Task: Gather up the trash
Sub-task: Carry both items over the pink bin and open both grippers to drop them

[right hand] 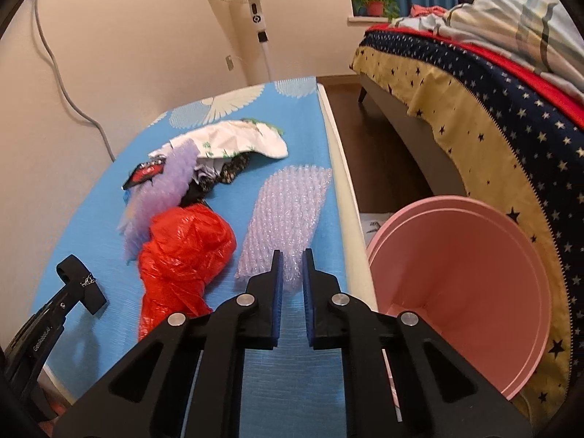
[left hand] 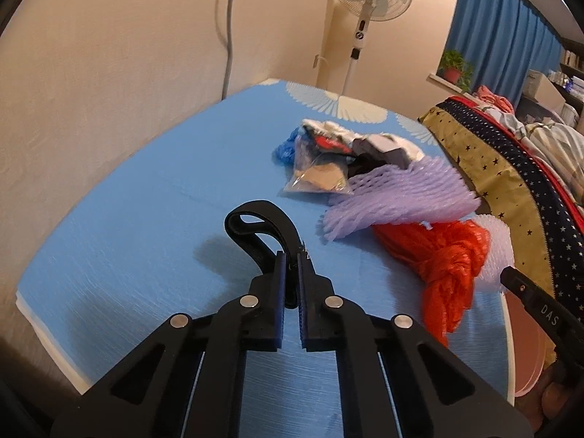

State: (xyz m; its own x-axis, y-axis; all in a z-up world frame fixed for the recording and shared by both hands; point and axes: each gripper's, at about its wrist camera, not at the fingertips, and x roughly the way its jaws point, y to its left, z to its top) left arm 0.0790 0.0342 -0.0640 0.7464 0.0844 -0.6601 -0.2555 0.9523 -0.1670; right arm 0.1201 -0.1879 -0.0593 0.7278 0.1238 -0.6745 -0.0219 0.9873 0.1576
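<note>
Right claw (right hand: 292, 270) slightly parted, seemingly straddling the bubble wrap (right hand: 288, 215) stretching lengthwise ahead; left claw (left hand: 291, 266) clamps a black strap (left hand: 255, 230)

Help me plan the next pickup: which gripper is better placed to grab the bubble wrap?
Right. The right gripper sits right at the bubble wrap, beside the pink bin. The left gripper is shut on a black strap.
</note>
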